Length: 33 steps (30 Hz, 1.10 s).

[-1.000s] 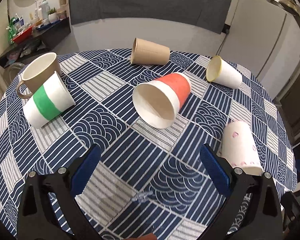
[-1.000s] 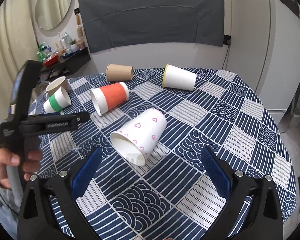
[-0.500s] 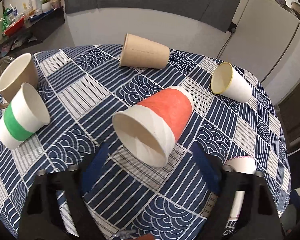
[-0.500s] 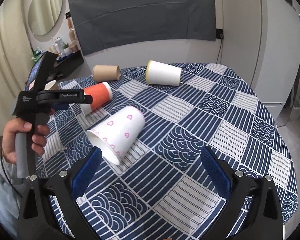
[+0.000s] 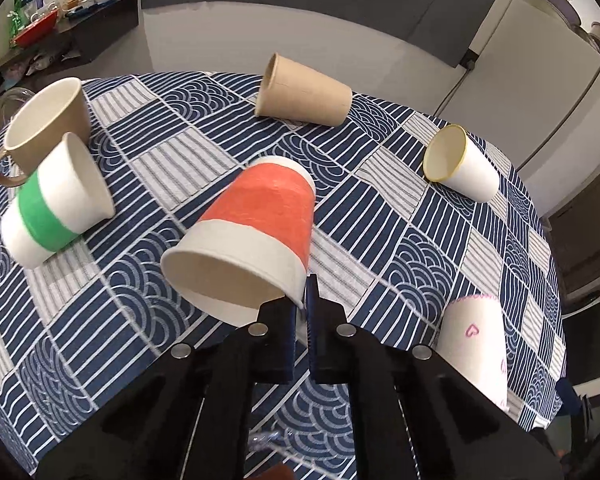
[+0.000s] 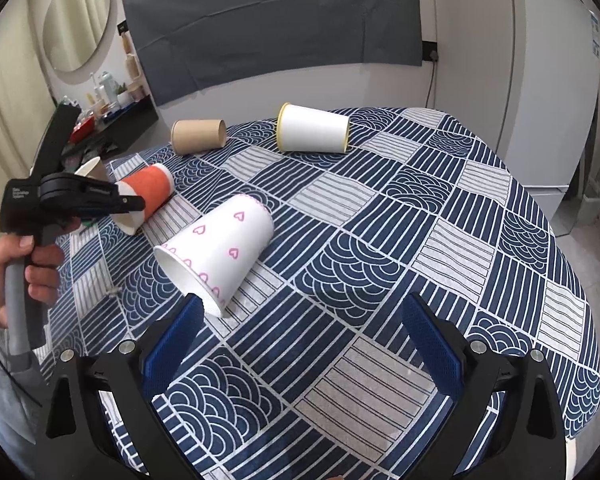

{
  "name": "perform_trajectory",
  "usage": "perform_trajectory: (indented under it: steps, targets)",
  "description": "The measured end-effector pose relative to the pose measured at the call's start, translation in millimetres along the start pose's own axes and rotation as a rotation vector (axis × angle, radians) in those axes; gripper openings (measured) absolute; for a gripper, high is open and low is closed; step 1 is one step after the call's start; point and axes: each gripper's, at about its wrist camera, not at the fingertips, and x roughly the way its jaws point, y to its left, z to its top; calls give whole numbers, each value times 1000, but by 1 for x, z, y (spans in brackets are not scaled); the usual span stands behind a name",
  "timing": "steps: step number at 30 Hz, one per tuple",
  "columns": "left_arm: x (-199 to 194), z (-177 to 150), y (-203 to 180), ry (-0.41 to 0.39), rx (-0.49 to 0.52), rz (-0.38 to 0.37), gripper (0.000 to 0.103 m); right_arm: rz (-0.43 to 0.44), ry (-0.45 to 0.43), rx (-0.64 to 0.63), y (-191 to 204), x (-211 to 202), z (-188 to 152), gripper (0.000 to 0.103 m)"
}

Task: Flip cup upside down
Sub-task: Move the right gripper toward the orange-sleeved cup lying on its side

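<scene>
An orange and white paper cup (image 5: 256, 232) lies on its side on the patterned tablecloth, mouth toward me. My left gripper (image 5: 303, 304) is shut on its rim at the lower right edge, one finger inside and one outside. It also shows in the right wrist view (image 6: 150, 192), with the left gripper (image 6: 134, 204) pinching its rim. My right gripper (image 6: 300, 340) is open and empty, low over the cloth near a white cup with pink hearts (image 6: 220, 252) lying on its side.
Other cups lie on their sides: green-banded (image 5: 54, 208), brown (image 5: 304, 94), white with yellow rim (image 5: 460, 166), pink-hearted (image 5: 474, 348). A beige mug (image 5: 46, 120) is at the far left. The round table's edge (image 6: 572, 320) drops off at right; a fridge (image 6: 548, 72) stands behind.
My left gripper moved forward to the orange cup and closed on its rim. The right gripper shifted slightly and stays open.
</scene>
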Motion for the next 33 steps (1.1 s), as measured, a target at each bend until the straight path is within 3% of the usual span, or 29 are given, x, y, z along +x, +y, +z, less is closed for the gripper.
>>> perform_trajectory:
  steps: [9, 16, 28, 30, 32, 33]
  targets:
    - [-46, -39, 32, -29, 41, 36, 5, 51, 8, -77, 47, -4, -6, 95]
    - [-77, -85, 60, -39, 43, 17, 5, 76, 19, -146, 92, -9, -12, 95]
    - [-99, -140, 67, -50, 91, 11, 6, 95, 30, -213, 141, -24, -28, 95]
    - [-101, -147, 65, -55, 114, -1, 17, 91, 37, -214, 144, -23, -31, 95]
    - [-103, -152, 63, -61, 132, -10, 36, 91, 49, -214, 146, -20, -32, 95]
    - [-105, -154, 63, -66, 139, -13, 51, 92, 53, -212, 146, -19, -32, 95]
